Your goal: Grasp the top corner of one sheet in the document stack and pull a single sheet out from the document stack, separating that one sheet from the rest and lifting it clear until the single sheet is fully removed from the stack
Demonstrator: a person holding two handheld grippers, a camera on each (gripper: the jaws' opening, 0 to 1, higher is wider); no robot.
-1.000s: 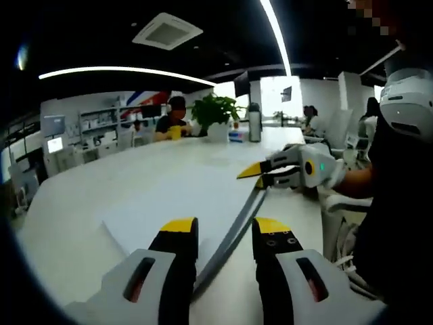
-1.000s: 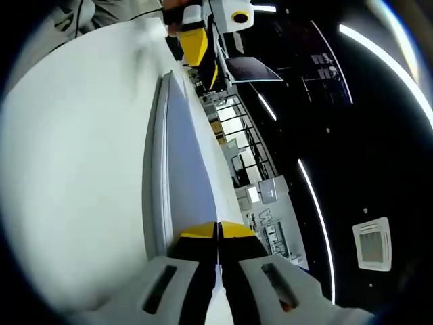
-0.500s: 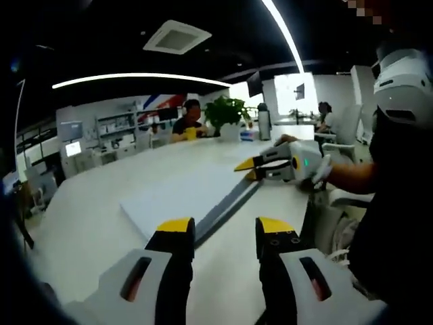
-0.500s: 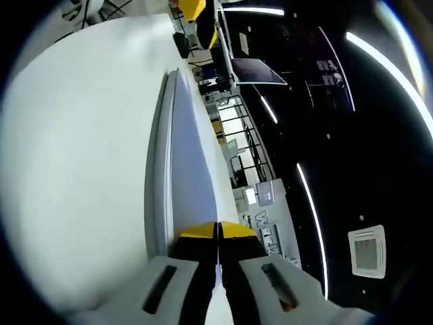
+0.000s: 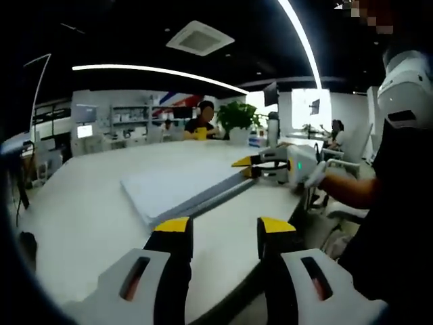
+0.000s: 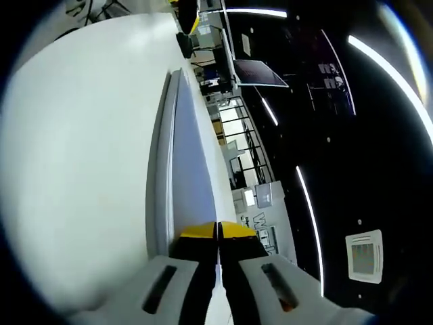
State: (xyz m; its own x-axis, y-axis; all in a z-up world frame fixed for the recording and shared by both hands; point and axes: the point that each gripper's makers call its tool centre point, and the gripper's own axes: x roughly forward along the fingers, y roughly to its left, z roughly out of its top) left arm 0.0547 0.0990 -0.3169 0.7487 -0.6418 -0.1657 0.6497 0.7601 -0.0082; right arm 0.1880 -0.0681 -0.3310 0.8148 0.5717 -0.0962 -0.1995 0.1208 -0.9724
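Right tool (image 6: 217, 232) clamped on sheet (image 6: 193, 169) edge, white table (image 6: 81, 135)

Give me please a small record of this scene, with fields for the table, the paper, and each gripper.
table: white table, large, with the document stack lying on it
sheet: top sheet raised off the stack at the pinched corner
right gripper: right gripper shut on the sheet's corner; also seen across the table
left gripper: left gripper open, holding nothing, short of the stack
background: potted plant and a seated person at the far end
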